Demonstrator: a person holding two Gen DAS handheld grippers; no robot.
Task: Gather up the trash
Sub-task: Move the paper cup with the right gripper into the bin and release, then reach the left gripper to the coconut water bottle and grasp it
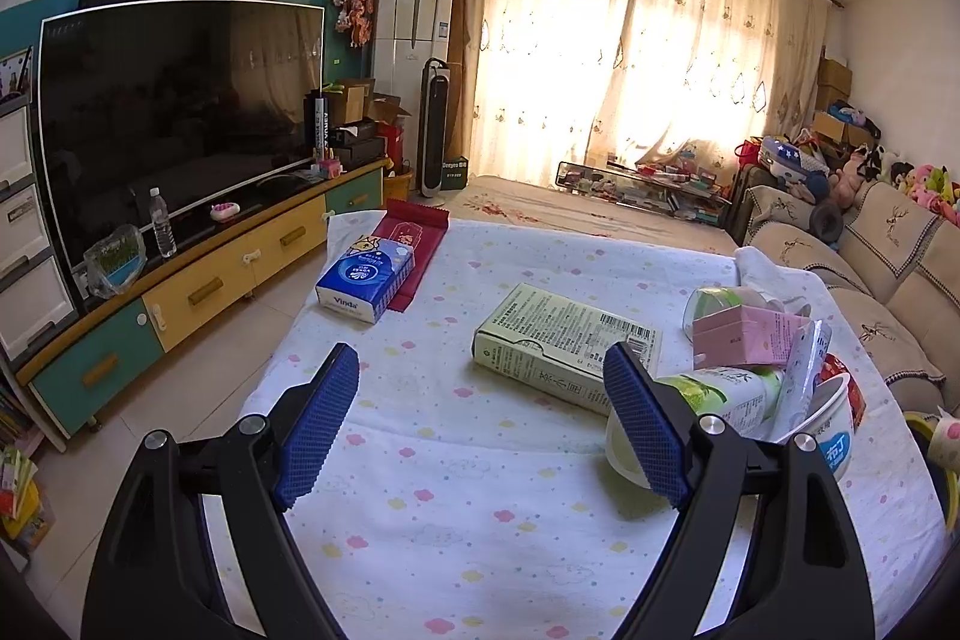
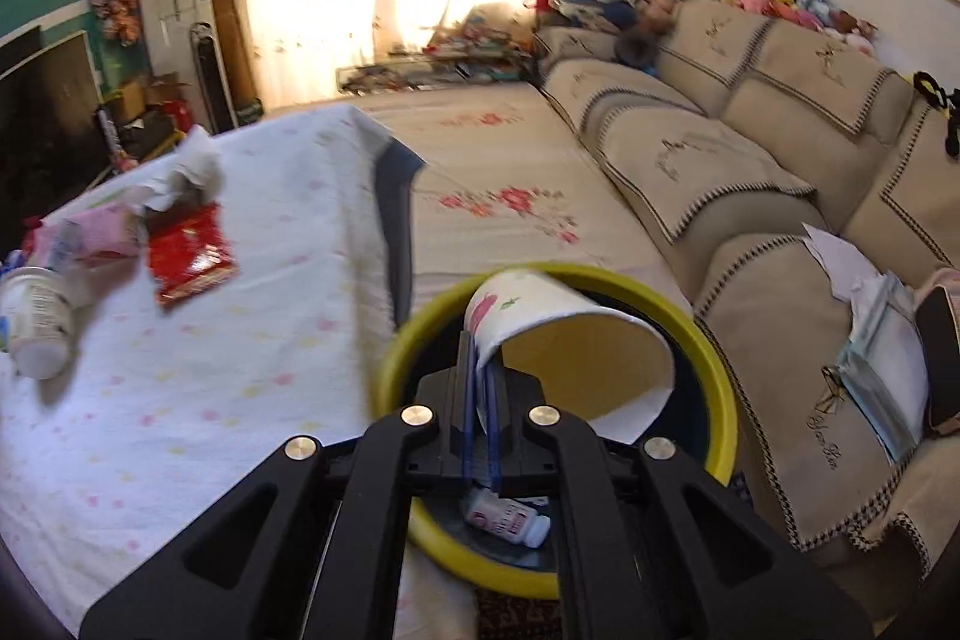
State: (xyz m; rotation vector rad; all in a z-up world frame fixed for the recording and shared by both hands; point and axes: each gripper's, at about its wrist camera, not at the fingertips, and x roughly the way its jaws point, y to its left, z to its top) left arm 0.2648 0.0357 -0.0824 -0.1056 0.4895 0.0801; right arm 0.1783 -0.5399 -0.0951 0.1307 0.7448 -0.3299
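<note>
While the left wrist view is looking over a table with a flower-print cloth (image 1: 480, 490), the left gripper (image 1: 480, 430) is hovering above it with jaws spread wide and nothing between them. Just beyond its right finger, a pale green carton (image 1: 558, 340) is lying flat, and to the right a heap of trash is sitting: a white bowl (image 1: 822, 436), a green cup (image 1: 732, 394) and a pink box (image 1: 744, 340). A blue tissue pack (image 1: 363, 274) is lying far left.

Seen from the right wrist, the right gripper (image 2: 480, 370) is pinching the rim of a paper cup (image 2: 564, 334) with its pads pressed together, over a yellow-rimmed bin (image 2: 714, 370) standing between table and sofa (image 2: 690, 160). A small white bottle (image 2: 510, 517) is lying inside the bin.
</note>
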